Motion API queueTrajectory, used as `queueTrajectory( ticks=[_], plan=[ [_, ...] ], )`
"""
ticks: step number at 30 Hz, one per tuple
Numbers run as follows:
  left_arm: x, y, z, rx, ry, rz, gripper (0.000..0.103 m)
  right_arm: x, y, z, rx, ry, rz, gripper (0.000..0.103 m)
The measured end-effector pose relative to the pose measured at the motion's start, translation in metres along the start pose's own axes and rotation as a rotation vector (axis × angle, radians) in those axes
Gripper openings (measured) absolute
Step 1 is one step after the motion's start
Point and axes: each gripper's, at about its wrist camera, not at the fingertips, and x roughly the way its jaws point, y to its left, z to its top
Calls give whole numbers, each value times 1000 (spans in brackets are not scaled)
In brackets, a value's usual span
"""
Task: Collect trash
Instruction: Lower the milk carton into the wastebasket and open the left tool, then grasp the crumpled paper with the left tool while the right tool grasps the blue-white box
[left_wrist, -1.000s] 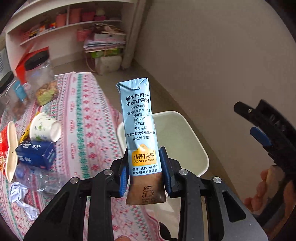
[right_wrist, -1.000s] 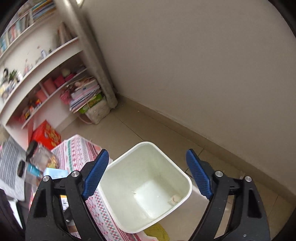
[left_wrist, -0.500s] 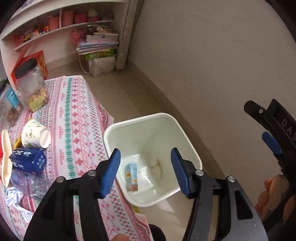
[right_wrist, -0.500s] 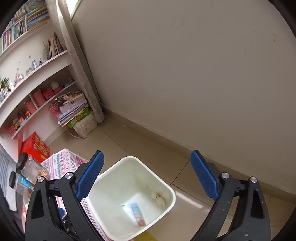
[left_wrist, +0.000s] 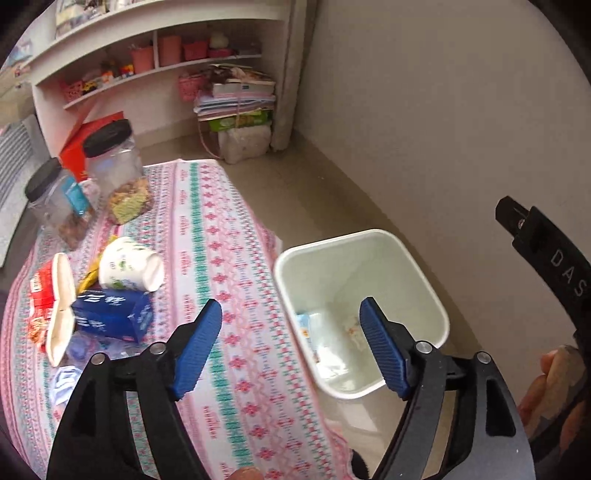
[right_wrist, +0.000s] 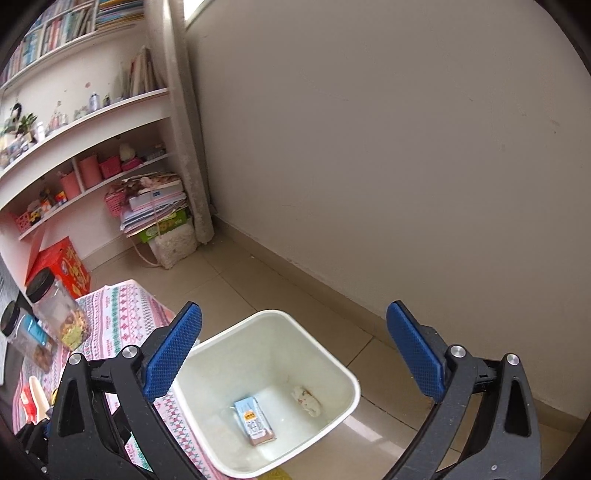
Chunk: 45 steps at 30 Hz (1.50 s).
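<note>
**Two pieces binned, most litter left on the table**

Left wrist view: the left gripper (left_wrist: 290, 345) was held wide open and empty. A paper cup (left_wrist: 129, 264), blue carton (left_wrist: 110, 314) and red wrapper (left_wrist: 40, 295) were left on the table (left_wrist: 229, 258).

Right wrist view: the right gripper (right_wrist: 293, 350) was likewise spread, empty. A milk carton (right_wrist: 255, 421) and paper wad (right_wrist: 306, 400) were seen inside the bin (right_wrist: 343, 369).

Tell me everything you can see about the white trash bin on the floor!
The trash bin is a white, squarish tub that looks like smooth plastic, with rounded corners and a rolled rim. It stands upright and open on the tiled floor, right beside the table's patterned cloth. Inside, flat on the bottom, lie a light blue milk carton and a small crumpled wad. Nothing grips it; both tongs hang open above it.
</note>
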Motion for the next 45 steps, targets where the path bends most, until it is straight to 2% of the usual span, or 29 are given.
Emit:
queueTrajectory(
  ticks=[6, 16, 20, 28, 32, 34, 36, 40, 45],
  plan=[
    [-6, 32, -17, -26, 9, 76, 80, -4, 22, -11, -50, 15, 33, 96],
    [-3, 112, -56, -167, 97, 200, 81, -12, 70, -31, -159, 51, 111, 96],
    [-4, 146, -72, -206, 114, 272, 81, -16, 90, -40, -211, 58, 139, 96],
    [12, 205, -95, -259, 211, 386, 81, -30, 128, -65, -348, 74, 210, 96],
    [33, 228, -105, -280, 301, 358, 81, -37, 141, -85, -438, 126, 268, 96],
    [39, 236, -108, -277, 310, 371, 80, -40, 150, -98, -502, 173, 307, 96],
    [42, 241, -110, -271, 309, 344, 79, -44, 159, -111, -565, 211, 348, 96],
    [48, 252, -116, -267, 342, 297, 60, -55, 182, -144, -710, 334, 484, 96],
    [33, 263, -120, -257, 322, 277, 55, -71, 207, -186, -850, 507, 650, 96]
  ],
)
